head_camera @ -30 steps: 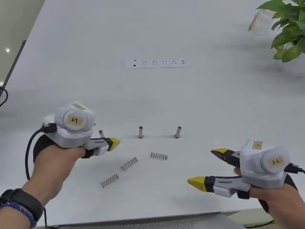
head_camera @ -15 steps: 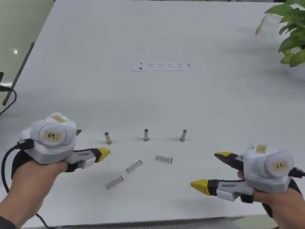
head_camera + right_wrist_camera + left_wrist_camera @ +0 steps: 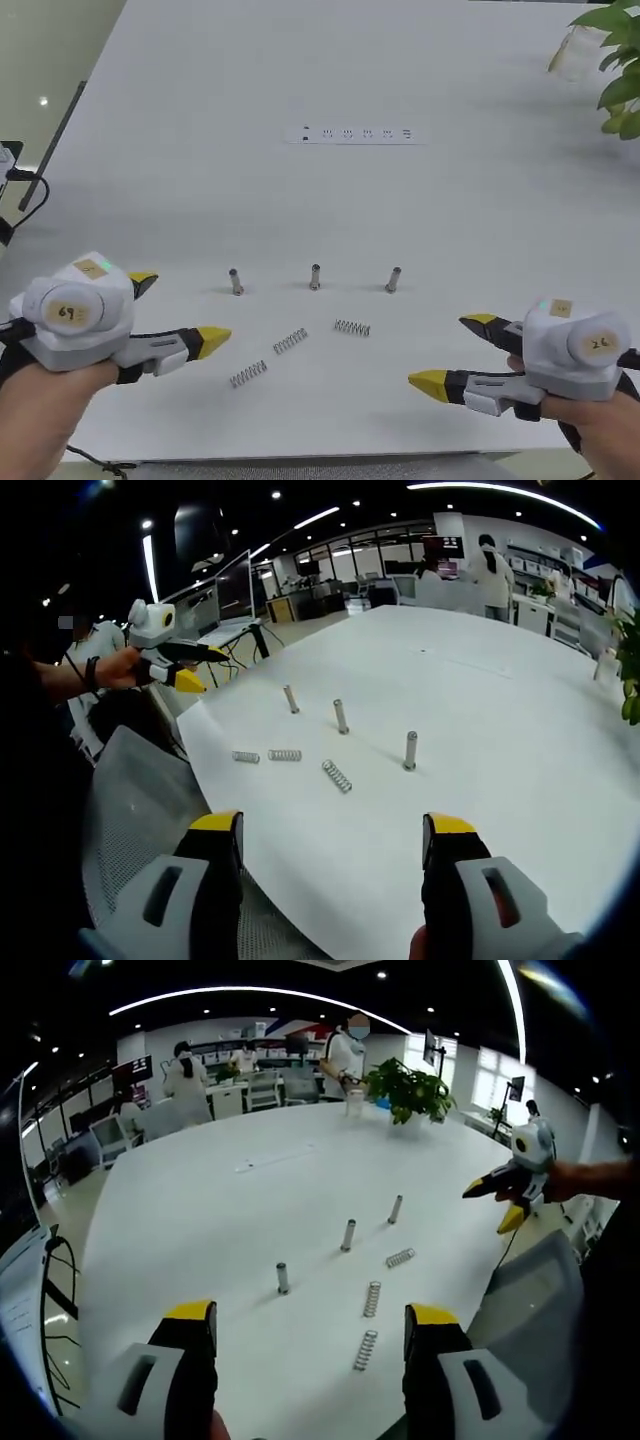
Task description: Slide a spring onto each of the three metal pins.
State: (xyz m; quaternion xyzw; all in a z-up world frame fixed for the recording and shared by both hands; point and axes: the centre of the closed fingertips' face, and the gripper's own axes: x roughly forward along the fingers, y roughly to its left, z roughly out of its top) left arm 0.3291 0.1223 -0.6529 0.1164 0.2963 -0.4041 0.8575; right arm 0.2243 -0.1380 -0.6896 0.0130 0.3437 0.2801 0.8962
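Three short metal pins stand upright in a row on the white table: left pin (image 3: 236,283), middle pin (image 3: 315,278), right pin (image 3: 394,280). All three are bare. Three springs lie flat in front of them: one (image 3: 351,327) near the middle, another (image 3: 290,341) beside it, and a third (image 3: 248,374) closest to the front edge. My left gripper (image 3: 178,310) hovers open and empty to the left of the springs. My right gripper (image 3: 453,352) hovers open and empty at the front right. The pins (image 3: 348,1235) and springs (image 3: 372,1298) lie ahead of the left jaws. The springs (image 3: 337,776) lie ahead of the right jaws.
A white power strip (image 3: 356,134) lies farther back on the table. A green plant (image 3: 620,60) stands at the far right corner. A black cable (image 3: 30,200) hangs off the left edge. The table's front edge runs just below both grippers. People stand in the background (image 3: 348,1050).
My left gripper has drawn back to the left and toward the front edge, away from the left pin. The right gripper has stayed near its place. Pins and springs have not moved.
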